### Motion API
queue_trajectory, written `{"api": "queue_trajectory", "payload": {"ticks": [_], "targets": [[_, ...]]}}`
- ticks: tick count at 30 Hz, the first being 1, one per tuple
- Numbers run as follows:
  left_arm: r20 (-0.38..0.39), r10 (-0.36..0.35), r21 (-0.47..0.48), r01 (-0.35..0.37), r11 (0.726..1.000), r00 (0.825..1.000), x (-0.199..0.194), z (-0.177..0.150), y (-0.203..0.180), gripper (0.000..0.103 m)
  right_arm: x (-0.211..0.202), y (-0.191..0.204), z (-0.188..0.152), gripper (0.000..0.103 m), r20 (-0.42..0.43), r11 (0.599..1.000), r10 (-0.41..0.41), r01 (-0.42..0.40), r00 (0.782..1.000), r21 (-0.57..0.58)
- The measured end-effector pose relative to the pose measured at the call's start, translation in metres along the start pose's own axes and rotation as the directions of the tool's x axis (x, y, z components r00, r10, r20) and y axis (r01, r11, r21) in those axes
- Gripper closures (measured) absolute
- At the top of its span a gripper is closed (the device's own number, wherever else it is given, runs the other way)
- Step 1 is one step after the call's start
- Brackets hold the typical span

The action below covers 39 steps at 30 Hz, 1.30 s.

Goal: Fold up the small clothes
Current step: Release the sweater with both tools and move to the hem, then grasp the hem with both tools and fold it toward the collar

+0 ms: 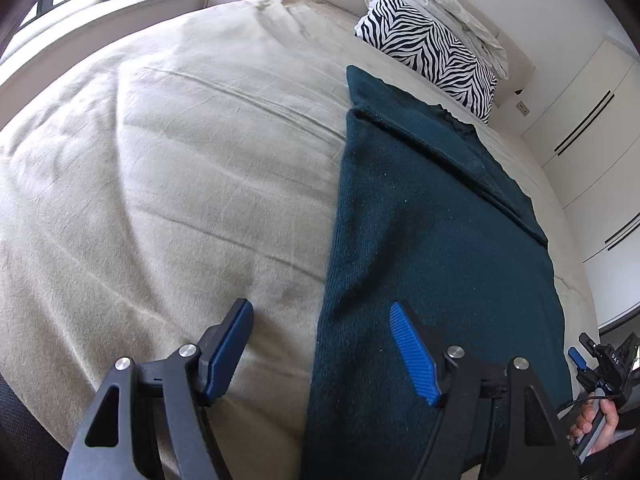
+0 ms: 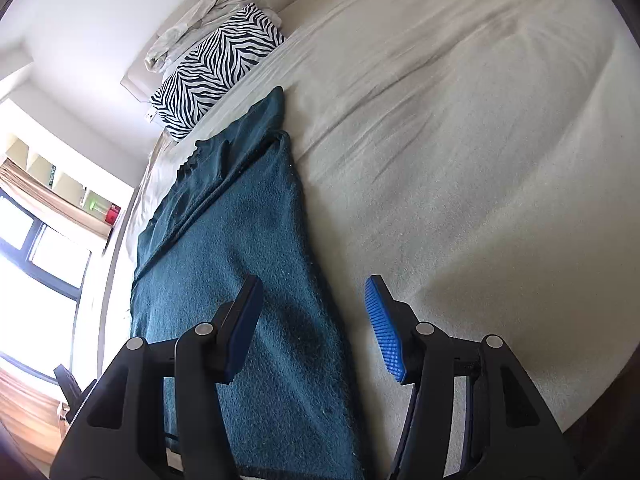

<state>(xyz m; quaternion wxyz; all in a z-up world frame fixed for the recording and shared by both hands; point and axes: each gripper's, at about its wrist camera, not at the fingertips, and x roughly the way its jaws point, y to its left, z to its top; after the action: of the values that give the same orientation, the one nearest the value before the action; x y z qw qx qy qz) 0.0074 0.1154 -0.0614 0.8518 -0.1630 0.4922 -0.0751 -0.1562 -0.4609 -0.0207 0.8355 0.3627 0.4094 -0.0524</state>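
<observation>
Dark teal knit garment point(image 1: 420, 216) lies flat on the beige bedspread point(image 1: 168, 168), running from lower centre up to the upper right of the left wrist view; in the right wrist view it fills the lower left to centre, point(image 2: 240, 248). It looks already folded lengthwise into a long narrow strip: a side panel or sleeve is turned in over the body, its edge showing as a diagonal seam in the upper right part of the cloth. Far end tapers to a point near the zebra-print pillow point(image 1: 432, 52), which sits by the headboard with a crumpled pale sheet point(image 1: 452, 12) on top

Left gripper point(image 1: 322, 346) jaws spread wide, nothing between them; one blue pad over the bedspread, the other over the cloth, straddling the garment's left edge. No pinch on the fabric. Right gripper point(image 2: 314, 320) also parted and empty, straddling the garment's right edge in its own view. It shows too at the lower right of the left wrist view, held by a hand point(image 1: 596, 428)

Judgement: side folds done, both grippers released. Left to do, likely: cross folds bringing near end toward far end to shorten the strip, then flatten. Roughly halfway
</observation>
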Motion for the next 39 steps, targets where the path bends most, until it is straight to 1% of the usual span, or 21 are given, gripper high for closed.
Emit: {"api": "queue_trajectory", "payload": {"ticks": [2,5,7,8,10,12,14,17,19,20,22,24,28,32,37,38,39], "targets": [[-0.031,-0.008,0.014,0.009,1.000,0.999,-0.006,-0.011,0.001,0.032,-0.001,-0.006,-0.006,0.051,-0.020,1.000,-0.005,0.005,1.000,-0.002],[-0.063,-0.017,0.042,0.020,0.999,0.998,-0.014,-0.026,0.001,0.036,-0.006,-0.010,-0.012,0.051,-0.032,1.000,0.011,-0.011,0.999,-0.003],[-0.087,-0.008,0.066,0.014,0.998,0.996,-0.016,-0.031,0.001,0.041,-0.009,-0.010,-0.014,0.051,-0.047,1.000,0.010,-0.011,0.999,-0.008],[-0.096,-0.002,0.077,0.009,0.997,0.995,-0.016,-0.033,0.000,0.042,-0.010,-0.009,-0.015,0.051,-0.056,1.000,0.006,-0.007,0.998,-0.012],[-0.114,0.005,0.085,0.005,0.996,0.993,-0.015,-0.032,0.000,0.049,-0.012,-0.006,-0.018,0.051,-0.078,1.000,0.001,-0.003,0.997,-0.030],[-0.140,0.005,0.092,0.008,0.996,0.990,-0.014,-0.033,-0.002,0.051,-0.017,-0.004,-0.022,0.051,-0.100,0.999,-0.006,0.001,0.995,-0.048],[-0.169,0.010,0.118,0.010,0.993,0.986,-0.011,-0.034,-0.006,0.054,-0.022,-0.004,-0.026,0.051,-0.115,0.998,-0.012,0.005,0.993,-0.057],[-0.189,0.023,0.148,0.005,0.989,0.982,-0.008,-0.036,-0.009,0.060,-0.029,-0.008,-0.031,0.051,-0.132,0.999,-0.021,0.015,0.991,-0.051],[-0.192,0.016,0.138,0.010,0.990,0.981,-0.008,-0.036,-0.006,0.069,-0.034,-0.008,-0.033,0.051,-0.143,0.998,-0.032,0.025,0.989,-0.051],[-0.195,0.005,0.131,0.021,0.991,0.981,-0.008,-0.036,-0.005,0.072,-0.036,-0.008,-0.034,0.051,-0.151,0.998,-0.040,0.032,0.988,-0.055],[-0.207,-0.019,0.121,0.045,0.992,0.978,-0.008,-0.037,-0.003,0.087,-0.038,-0.006,-0.036,0.051,-0.173,0.997,-0.054,0.043,0.983,-0.065],[-0.216,-0.024,0.126,0.052,0.991,0.976,-0.007,-0.039,-0.005,0.093,-0.039,-0.005,-0.037,0.051,-0.207,0.996,-0.070,0.056,0.976,-0.075],[-0.212,-0.031,0.120,0.057,0.991,0.977,-0.008,-0.040,-0.005,0.096,-0.040,-0.006,-0.041,0.051,-0.249,0.996,-0.067,0.050,0.966,-0.074],[-0.211,-0.040,0.119,0.066,0.991,0.977,-0.011,-0.040,-0.005,0.096,-0.036,-0.013,-0.042,0.051,-0.257,1.000,-0.024,0.021,0.966,-0.013],[-0.208,-0.052,0.113,0.077,0.991,0.977,-0.015,-0.040,-0.004,0.097,-0.030,-0.009,-0.048,0.052,-0.278,0.999,0.034,-0.031,0.960,0.014],[-0.208,-0.053,0.114,0.078,0.990,0.977,-0.014,-0.039,-0.004,0.097,-0.029,-0.009,-0.049,0.052,-0.278,0.999,0.039,-0.036,0.960,0.015],[-0.209,-0.054,0.114,0.079,0.990,0.977,-0.015,-0.040,-0.004,0.097,-0.027,-0.009,-0.050,0.059,-0.282,0.999,0.039,-0.037,0.959,0.012]]}}
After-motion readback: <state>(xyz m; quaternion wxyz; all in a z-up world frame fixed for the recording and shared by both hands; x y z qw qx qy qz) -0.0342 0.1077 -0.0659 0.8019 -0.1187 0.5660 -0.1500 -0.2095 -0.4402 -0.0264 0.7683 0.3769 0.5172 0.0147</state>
